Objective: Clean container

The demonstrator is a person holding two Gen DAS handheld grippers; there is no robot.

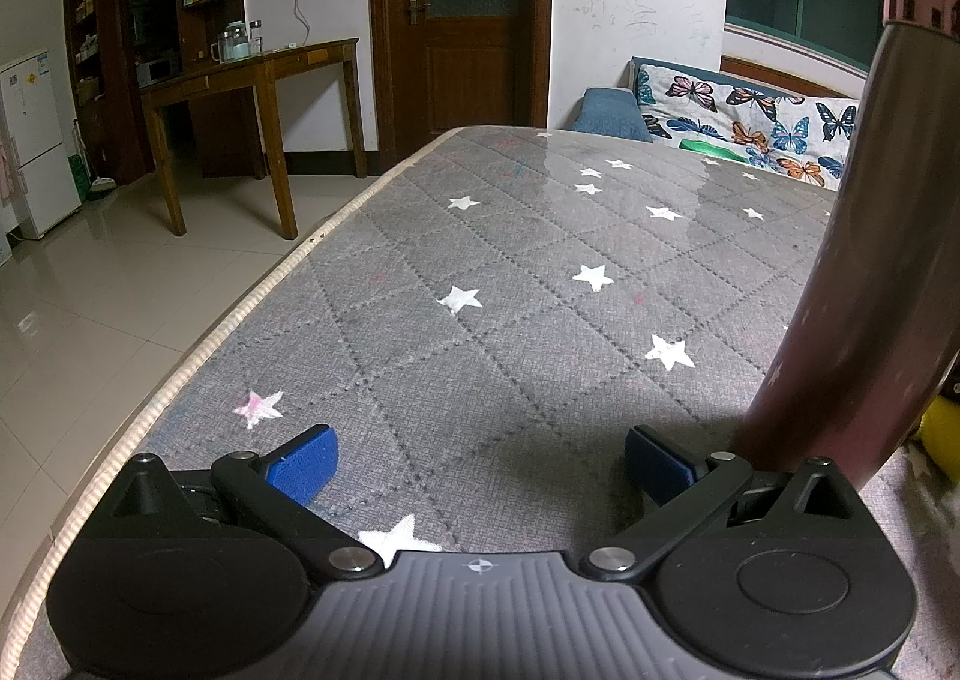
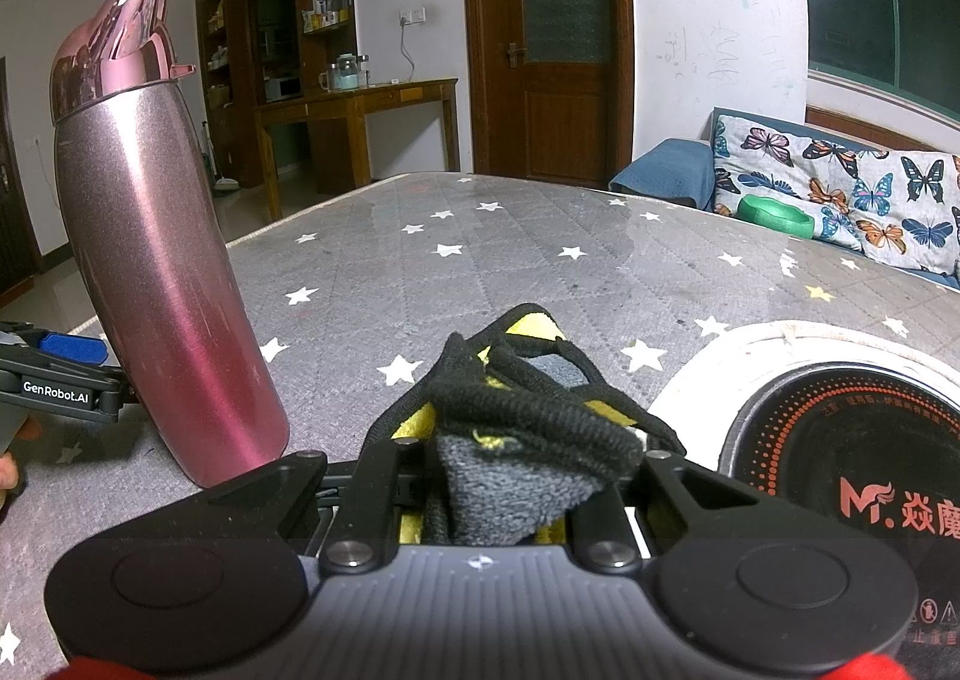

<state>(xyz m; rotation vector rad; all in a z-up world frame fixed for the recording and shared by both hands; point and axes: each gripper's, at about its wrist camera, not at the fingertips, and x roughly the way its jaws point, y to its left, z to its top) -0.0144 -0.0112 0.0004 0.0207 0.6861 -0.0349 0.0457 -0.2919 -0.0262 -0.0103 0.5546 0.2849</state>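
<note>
A tall pink metal bottle point(image 2: 162, 272) with a glossy pink lid stands upright on the grey star-patterned tabletop point(image 2: 480, 272). In the left wrist view the bottle point(image 1: 870, 260) rises just beyond the right fingertip. My left gripper point(image 1: 480, 464) is open with nothing between its blue pads point(image 1: 303, 464), low over the table and beside the bottle's base. My right gripper point(image 2: 516, 440) is shut on a bunched grey, yellow and black cloth point(image 2: 528, 428), to the right of the bottle. The cloth hides the right fingertips.
A black induction cooker point(image 2: 840, 440) on a white mat lies at the near right. A green dish point(image 2: 774, 218) sits by the butterfly-covered sofa point(image 2: 840, 182) beyond the table. The table's left edge point(image 1: 240, 320) drops to a tiled floor. A wooden side table point(image 1: 252, 74) stands far left.
</note>
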